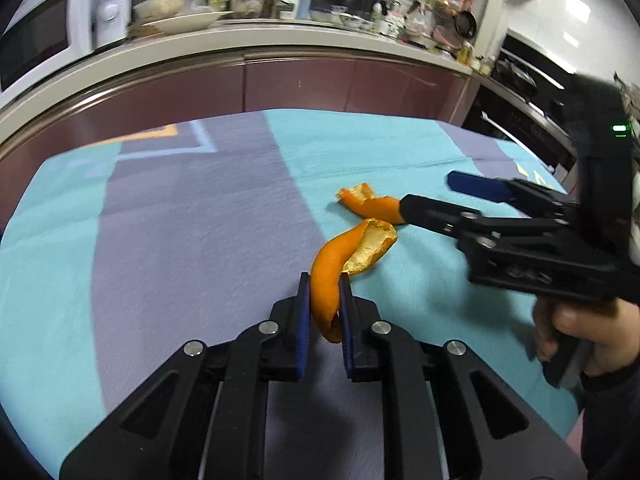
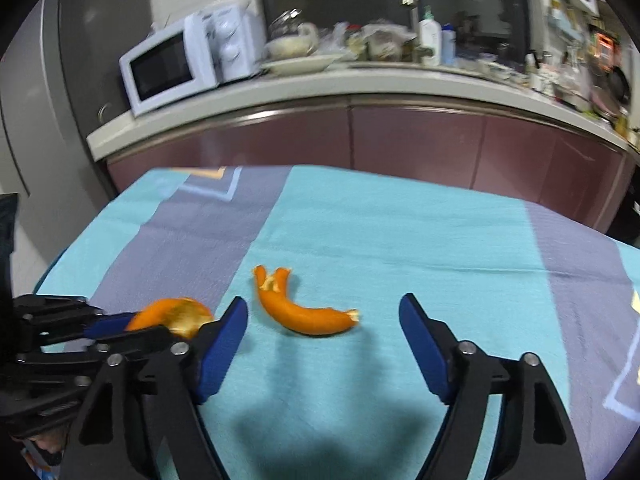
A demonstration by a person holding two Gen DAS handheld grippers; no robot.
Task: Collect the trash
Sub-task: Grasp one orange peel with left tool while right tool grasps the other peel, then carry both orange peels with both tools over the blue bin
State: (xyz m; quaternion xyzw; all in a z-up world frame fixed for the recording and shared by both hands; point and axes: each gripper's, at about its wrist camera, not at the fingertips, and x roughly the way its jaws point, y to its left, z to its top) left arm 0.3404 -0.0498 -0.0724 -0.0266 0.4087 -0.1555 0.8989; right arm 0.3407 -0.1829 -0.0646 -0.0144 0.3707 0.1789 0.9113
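A curled orange peel [image 1: 352,248] rests on the teal and grey cloth [image 1: 180,220], its near end pinched between the blue pads of my left gripper [image 1: 324,284], which is shut on it. The right wrist view shows that same peel [image 2: 172,314] at the lower left in the left gripper [image 2: 136,328]. A second, longer orange peel [image 2: 304,316] lies flat on the cloth just ahead of my right gripper [image 2: 323,302]. Its fingers stand wide on either side and touch nothing. In the left wrist view the right gripper [image 1: 426,192] comes in from the right over that second peel [image 1: 372,204].
A hand [image 1: 580,328] holds the right gripper's handle at the table's right edge. Behind the table runs a counter with maroon cabinet doors [image 2: 400,140], a white microwave [image 2: 176,64], plates, bottles and jars. A dark oven [image 1: 528,120] stands at the far right.
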